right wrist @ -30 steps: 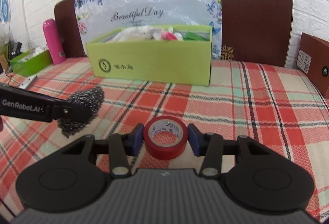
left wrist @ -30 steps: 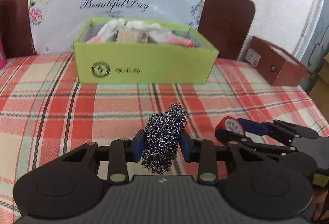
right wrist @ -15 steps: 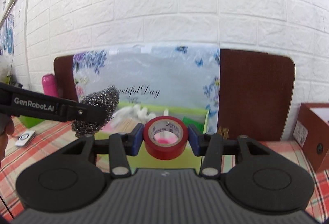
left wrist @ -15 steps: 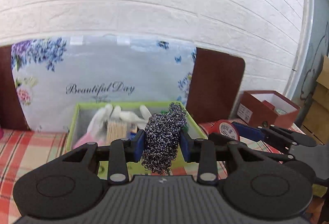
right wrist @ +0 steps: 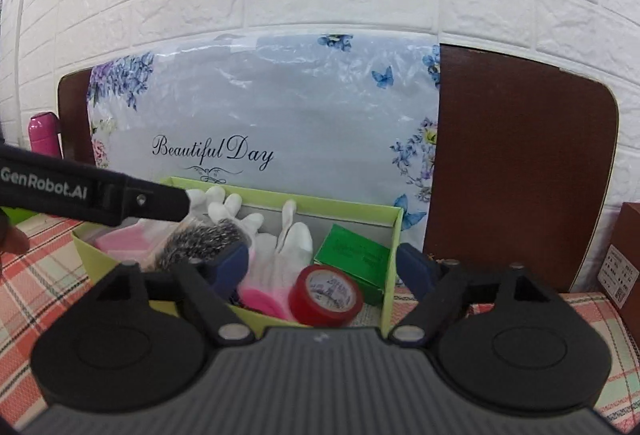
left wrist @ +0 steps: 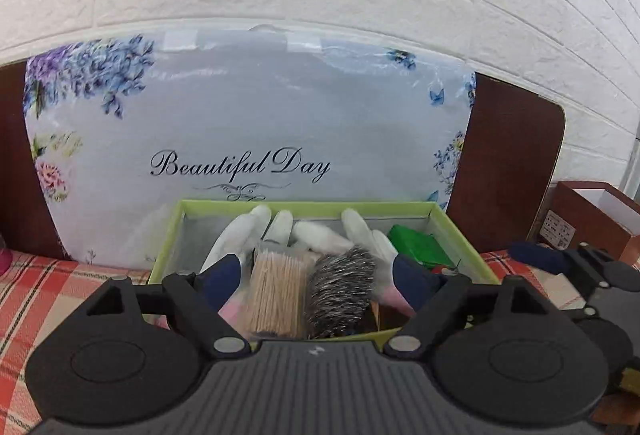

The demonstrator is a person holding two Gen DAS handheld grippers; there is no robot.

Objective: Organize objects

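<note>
Both grippers hang over the green box (left wrist: 172,231), jaws opening, pads clear of everything. Left gripper (left wrist: 318,277): steel wool (left wrist: 342,291) sits between its fingers but loose, blurred, resting in or dropping into the box beside the toothpick bundle (left wrist: 276,295). Right gripper (right wrist: 322,267): red tape roll (right wrist: 326,295) lies below and between its fingers, tilted against the gloves (right wrist: 280,247), near the box's right wall. Judgement: both drops look done; retreat straight back.
</note>
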